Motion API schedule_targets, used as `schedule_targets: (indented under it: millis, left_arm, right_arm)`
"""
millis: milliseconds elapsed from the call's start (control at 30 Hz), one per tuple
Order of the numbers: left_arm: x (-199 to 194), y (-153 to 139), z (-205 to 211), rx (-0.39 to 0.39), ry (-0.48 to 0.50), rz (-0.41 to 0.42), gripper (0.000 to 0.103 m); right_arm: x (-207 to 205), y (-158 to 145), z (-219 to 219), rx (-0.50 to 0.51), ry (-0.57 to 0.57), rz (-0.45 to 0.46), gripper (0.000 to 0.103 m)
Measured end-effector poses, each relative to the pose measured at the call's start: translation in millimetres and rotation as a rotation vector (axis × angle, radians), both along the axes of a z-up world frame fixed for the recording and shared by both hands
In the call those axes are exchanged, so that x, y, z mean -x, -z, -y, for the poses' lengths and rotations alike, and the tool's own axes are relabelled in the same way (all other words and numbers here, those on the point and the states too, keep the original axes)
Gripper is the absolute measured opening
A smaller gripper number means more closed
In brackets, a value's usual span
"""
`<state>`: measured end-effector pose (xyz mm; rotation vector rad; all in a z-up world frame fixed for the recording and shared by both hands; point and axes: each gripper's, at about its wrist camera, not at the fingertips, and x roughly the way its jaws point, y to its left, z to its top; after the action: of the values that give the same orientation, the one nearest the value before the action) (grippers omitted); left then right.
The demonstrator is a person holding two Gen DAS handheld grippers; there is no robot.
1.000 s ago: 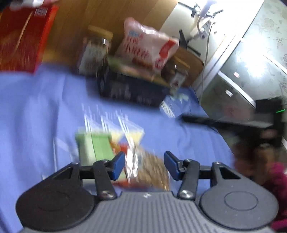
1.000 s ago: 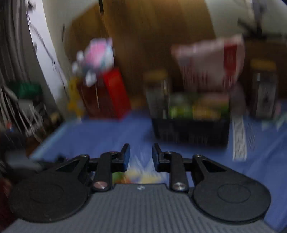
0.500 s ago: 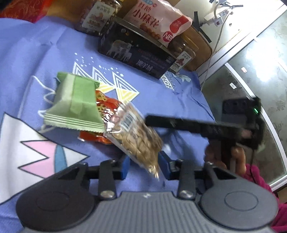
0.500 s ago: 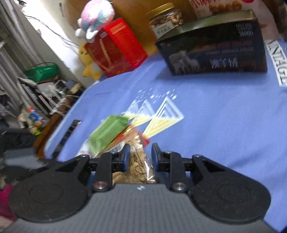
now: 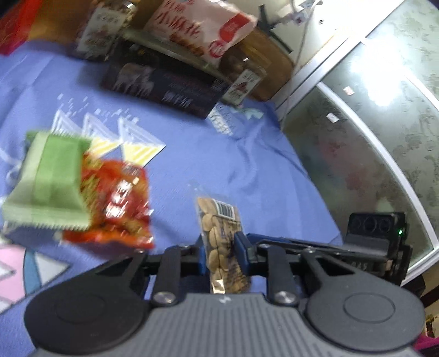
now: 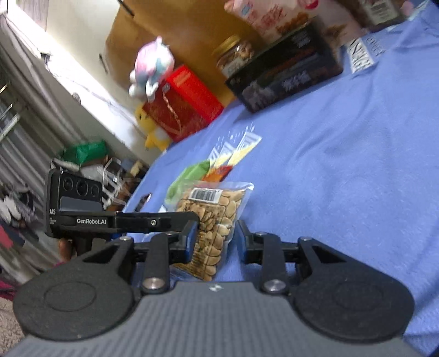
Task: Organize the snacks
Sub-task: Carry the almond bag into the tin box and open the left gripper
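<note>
My left gripper is shut on a clear packet of peanuts with a barcode, holding it upright above the blue cloth. In the right wrist view the same peanut packet stands between the fingers of my right gripper, which is open around it; the left gripper reaches in from the left. A green packet and a red packet lie on the cloth to the left. A dark snack box stands at the back.
Behind the box are a pink-white snack bag and jars. A red box and plush toys stand at the cloth's far left. A glass door is on the right.
The left gripper has lifted the peanut packet off the pile and turned it upright. The right gripper has come in close, its fingers now on either side of the packet.
</note>
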<state>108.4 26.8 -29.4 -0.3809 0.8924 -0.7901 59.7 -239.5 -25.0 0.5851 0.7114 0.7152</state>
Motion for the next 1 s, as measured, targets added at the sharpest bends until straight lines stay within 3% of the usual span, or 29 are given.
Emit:
schedule_targets:
  millis: [100,200,367,467,533,600,800,1000]
  left_arm:
    - [-2.6,-10.7,3.7,0.019,0.002,0.042,0.012]
    - [-6.9,-19.8,1.5,0.07,0.01,0.057,0.012]
    - [-14.5,-27.2,-5.7,0.139,0.026,0.052,0.011]
    - [-20.2,-27.2,-10.0,0.16,0.014,0.041,0.011]
    - [-25.1,-29.4,-12.8,0.15,-0.002,0.049,0.012]
    - [-31.9,-31.7,-16.0,0.156,-0.01,0.048,0.012]
    - [-62.4,-54.9,-8.9,0.131,-0.028,0.098,0.015]
    - [-123.3,-86.6,21.1,0.038,-0.076,0.185,0.021]
  right_arm:
    - [-1.2,-2.3,-4.1,0.018,0.023,0.03,0.041]
    - [-1.3,-2.5,-11.1,0.046,0.01,0.056,0.062]
    - [-3.3,-4.1,-15.1,0.029,-0.033,0.083,0.063]
    - [-3.5,-6.1,-17.3,-0.002,-0.068,0.098,0.055]
    - [-3.6,-7.6,-18.5,0.016,-0.058,0.109,0.027]
    - [-7.0,-8.3,-14.6,-0.021,-0.047,0.106,0.022]
    - [-23.8,-25.7,-13.9,-0.022,0.006,0.17,0.021]
    - [-78.3,-48.0,-6.2,0.002,0.091,0.218,0.021]
